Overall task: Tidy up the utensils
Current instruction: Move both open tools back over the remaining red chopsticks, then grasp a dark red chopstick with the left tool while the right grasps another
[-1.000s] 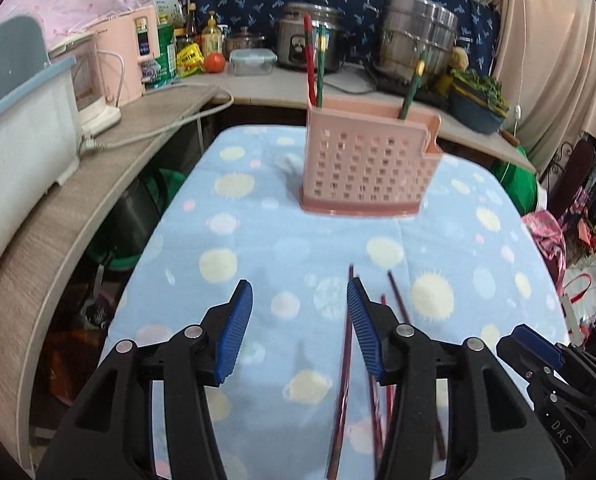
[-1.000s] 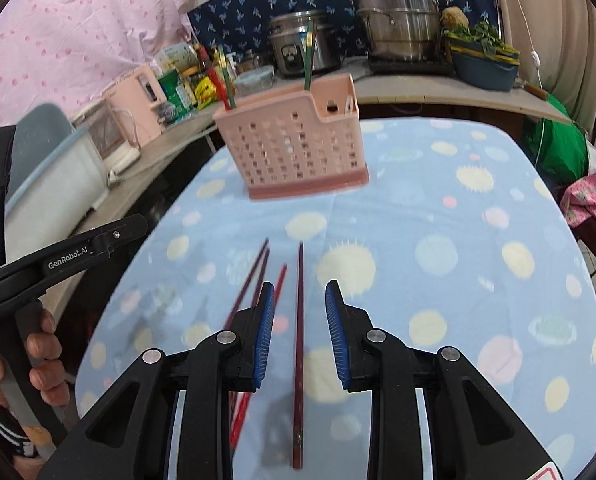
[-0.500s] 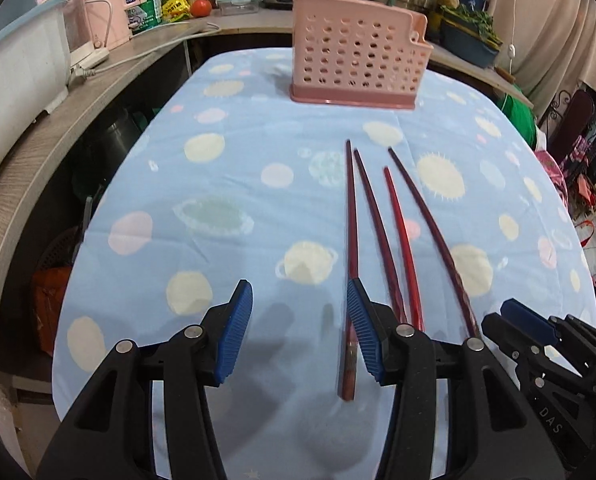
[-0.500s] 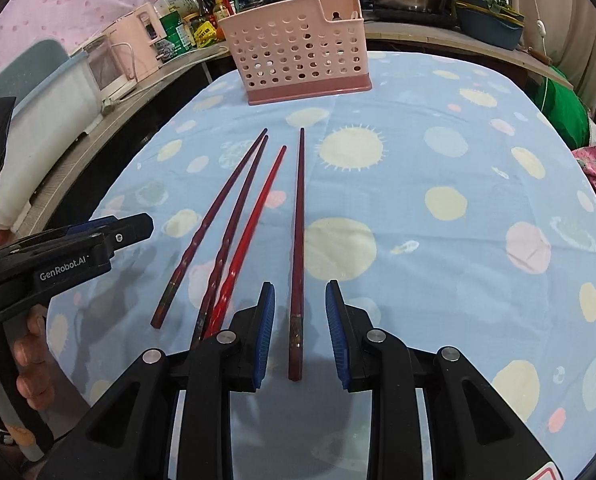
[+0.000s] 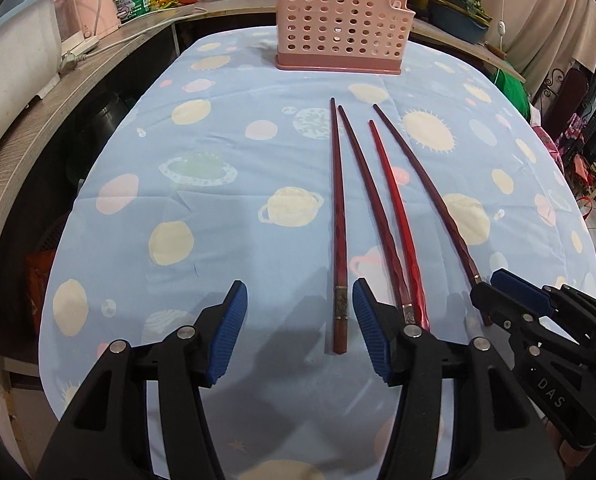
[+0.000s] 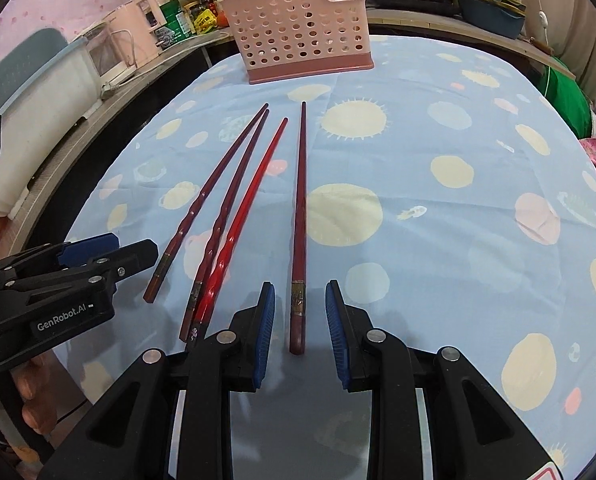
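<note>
Blue planet-print tablecloth fills everything, pink holder up at 12 o'clock. Four chopsticks fan out mid-table. Left gripper gapes wide, right gripper half-open straddling one chopstick's butt, both empty.

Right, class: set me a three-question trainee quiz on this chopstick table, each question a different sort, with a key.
1. True or false: the left gripper already grips a chopstick.
2. How many chopsticks lie on the tablecloth?
3. The chopstick between the right gripper's jaws is: A) the bright red one, B) the rightmost dark one, C) the leftmost dark one.

Key: 1 false, jaws open; 2 four; 3 B.
</note>
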`<act>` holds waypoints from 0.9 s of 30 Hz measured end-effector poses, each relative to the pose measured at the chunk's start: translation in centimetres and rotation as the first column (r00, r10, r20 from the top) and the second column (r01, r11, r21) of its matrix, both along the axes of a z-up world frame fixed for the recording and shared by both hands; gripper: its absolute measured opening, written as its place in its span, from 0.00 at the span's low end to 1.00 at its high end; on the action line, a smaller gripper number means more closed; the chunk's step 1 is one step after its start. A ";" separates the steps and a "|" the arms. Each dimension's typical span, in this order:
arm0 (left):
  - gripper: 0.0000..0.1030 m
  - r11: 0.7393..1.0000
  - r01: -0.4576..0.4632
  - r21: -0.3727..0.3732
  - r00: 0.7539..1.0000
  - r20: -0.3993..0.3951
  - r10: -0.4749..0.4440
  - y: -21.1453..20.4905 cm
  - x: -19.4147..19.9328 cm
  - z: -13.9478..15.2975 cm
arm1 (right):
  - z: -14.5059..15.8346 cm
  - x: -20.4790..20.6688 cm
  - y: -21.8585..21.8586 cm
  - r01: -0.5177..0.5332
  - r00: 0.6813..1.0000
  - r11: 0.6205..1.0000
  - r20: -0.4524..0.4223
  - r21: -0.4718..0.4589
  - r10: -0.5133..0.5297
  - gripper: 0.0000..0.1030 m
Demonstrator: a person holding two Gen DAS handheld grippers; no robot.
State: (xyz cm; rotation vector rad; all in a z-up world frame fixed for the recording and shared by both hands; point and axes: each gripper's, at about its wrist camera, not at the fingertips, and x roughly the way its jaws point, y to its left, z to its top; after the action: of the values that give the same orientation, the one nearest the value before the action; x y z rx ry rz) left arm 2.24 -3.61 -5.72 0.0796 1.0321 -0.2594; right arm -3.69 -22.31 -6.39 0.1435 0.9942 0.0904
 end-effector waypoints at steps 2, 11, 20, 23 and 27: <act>0.52 1.000 0.005 0.000 1.000 -0.003 -0.005 -0.1 -0.1 -0.1 | -0.1 -0.1 0.1 -0.002 1.000 1.000 -0.003 -0.004 0.002 0.25; 0.52 1.000 0.018 0.009 0.999 -0.028 -0.018 -0.4 -0.4 -1.3 | -0.3 -0.4 0.0 0.004 1.000 1.000 -0.001 -0.009 -0.004 0.21; 0.41 0.999 0.030 0.032 0.999 -0.019 -0.030 -0.5 -0.6 -1.6 | -0.5 -0.6 -0.2 0.013 1.000 1.000 0.008 -0.021 -0.013 0.14; 0.30 0.999 0.034 0.032 0.999 -0.016 -0.033 -0.5 -0.6 -1.5 | -0.5 -0.6 -0.3 0.014 1.000 1.000 0.008 -0.024 -0.014 0.12; 0.08 0.999 0.043 0.024 0.999 -0.019 -0.042 -0.4 -0.6 -1.5 | -0.5 -0.6 -0.3 0.015 1.000 1.000 0.007 -0.024 -0.015 0.10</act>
State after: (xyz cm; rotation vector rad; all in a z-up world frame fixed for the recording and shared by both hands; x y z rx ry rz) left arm 1.62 -3.98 -7.20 0.1216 1.0528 -0.2864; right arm -4.29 -22.66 -6.89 0.1285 0.9870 0.0648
